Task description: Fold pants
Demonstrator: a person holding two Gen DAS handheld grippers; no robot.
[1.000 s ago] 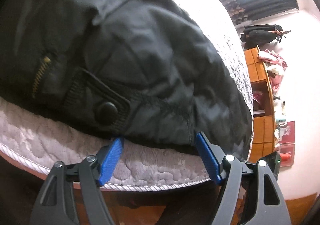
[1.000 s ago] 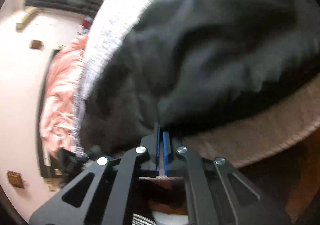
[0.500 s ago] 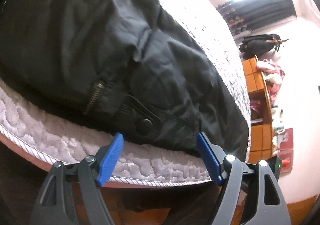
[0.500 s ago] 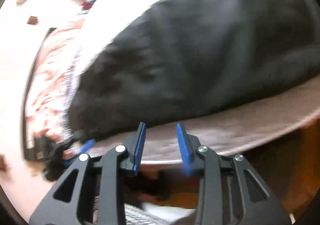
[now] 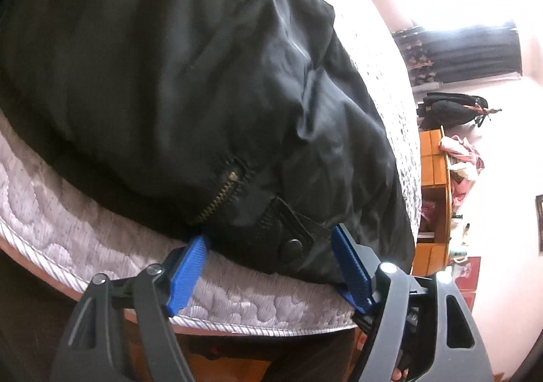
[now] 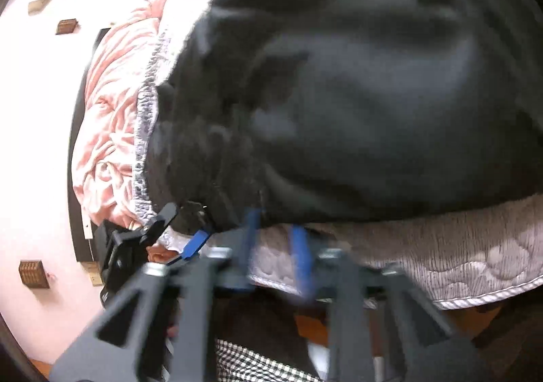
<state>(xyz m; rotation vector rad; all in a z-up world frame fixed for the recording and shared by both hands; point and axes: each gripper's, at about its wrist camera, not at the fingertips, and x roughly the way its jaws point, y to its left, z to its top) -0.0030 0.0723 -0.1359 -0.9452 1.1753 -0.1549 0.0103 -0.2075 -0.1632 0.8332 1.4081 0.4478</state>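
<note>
A: While the black pants [image 5: 190, 83] lie heaped on the quilted mattress [image 5: 101, 246], waistband at the near edge, the left gripper [image 5: 271, 266] stands open, its blue fingers either side of the snap button [image 5: 294, 249] at 6 o'clock.

B: The risk?

A: Closing there could pinch only the button flap, and the slick cloth may slide out, or the heap may slip off the edge when pulled.

B: And the right gripper [image 6: 274, 239]?

A: Open too, jaws apart and blurred, just short of the pants' hem.

B: What does each view add?

A: The left shows the brass zipper [image 5: 217, 198]; the right alone shows the pink blanket [image 6: 112, 103] at 9 o'clock.
</note>
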